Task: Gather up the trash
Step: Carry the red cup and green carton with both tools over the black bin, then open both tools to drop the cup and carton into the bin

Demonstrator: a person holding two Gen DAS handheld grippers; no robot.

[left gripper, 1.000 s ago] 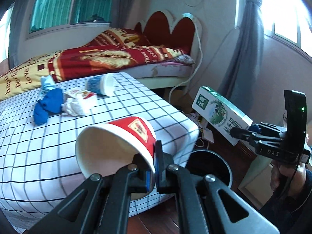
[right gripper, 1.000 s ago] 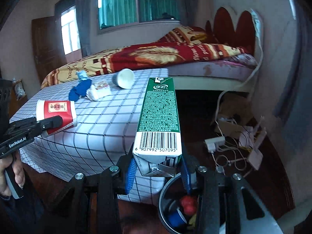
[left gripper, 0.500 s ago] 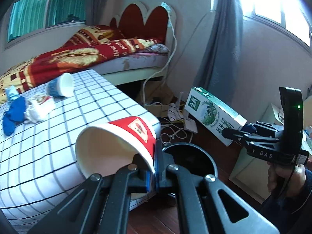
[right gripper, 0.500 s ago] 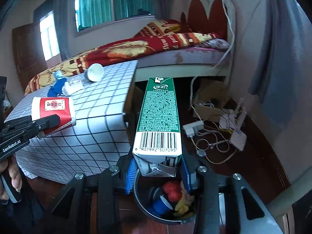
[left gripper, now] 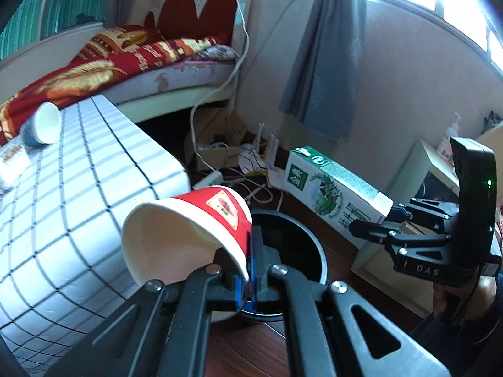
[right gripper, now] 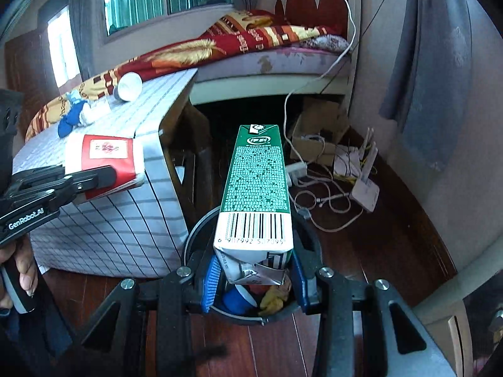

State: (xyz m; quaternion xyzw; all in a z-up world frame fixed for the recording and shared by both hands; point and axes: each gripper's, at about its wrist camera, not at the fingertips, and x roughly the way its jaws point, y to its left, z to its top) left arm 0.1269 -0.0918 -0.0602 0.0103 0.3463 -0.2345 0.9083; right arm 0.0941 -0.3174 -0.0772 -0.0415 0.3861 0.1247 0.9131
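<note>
My left gripper (left gripper: 250, 270) is shut on the rim of a red paper cup (left gripper: 188, 229), which lies tilted with its mouth toward the camera just above the black trash bin (left gripper: 301, 251). My right gripper (right gripper: 254, 276) is shut on the base of a green milk carton (right gripper: 256, 188) held over the bin's rim (right gripper: 195, 235). Inside the bin lie a blue cup and yellow wrappers. In the left wrist view the carton (left gripper: 333, 194) hangs right of the bin. In the right wrist view the red cup (right gripper: 107, 154) is at the left.
A table under a checked cloth (right gripper: 125, 220) stands left of the bin and bears a white cup (right gripper: 127, 86) and a blue rag (right gripper: 70, 119). Cables and a white router (right gripper: 364, 185) litter the floor behind. A bed runs along the back wall.
Both grippers have moved over toward the bin and sunk with their loads. The bin now sits right under the cup and the carton, and the table has slid off to the left.
</note>
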